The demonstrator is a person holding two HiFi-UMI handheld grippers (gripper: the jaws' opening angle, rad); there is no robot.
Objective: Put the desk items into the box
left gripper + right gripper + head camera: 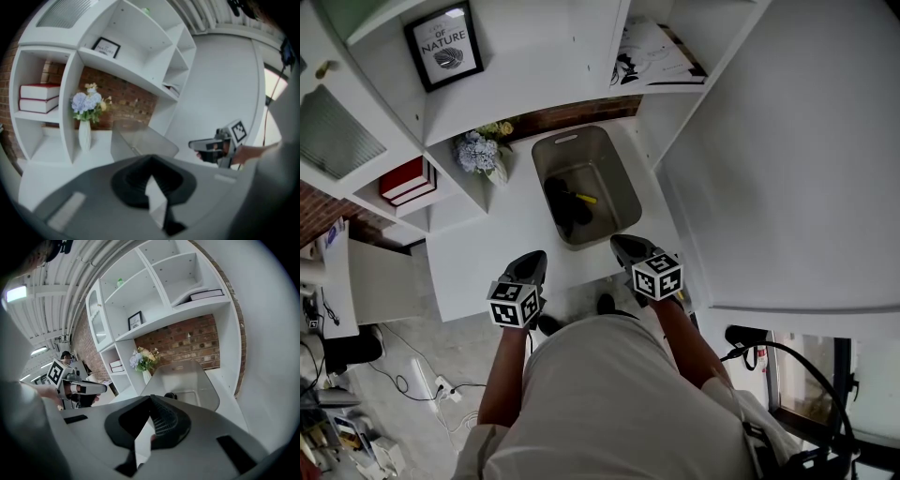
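Observation:
A grey box [623, 187] stands on the white desk [478, 253], right against the brick back wall. Dark items [567, 208] and a yellow one [587, 199] lie in its bottom. My left gripper [530, 260] hovers at the desk's front edge, just left of the box's near end. My right gripper [626, 246] sits at the box's near right corner. Both are shut and hold nothing. The box [140, 140] is ahead in the left gripper view, with the right gripper [194, 145] beside it. In the right gripper view the box [187, 376] is ahead, with the left gripper [101, 388] at left.
A vase of flowers [483, 152] stands in the shelf niche left of the box, with red books [408, 180] further left. A framed print [445, 44] and a magazine [652, 52] rest on upper shelves. A white wall panel [787, 169] closes the right side. Cables [412, 375] lie on the floor.

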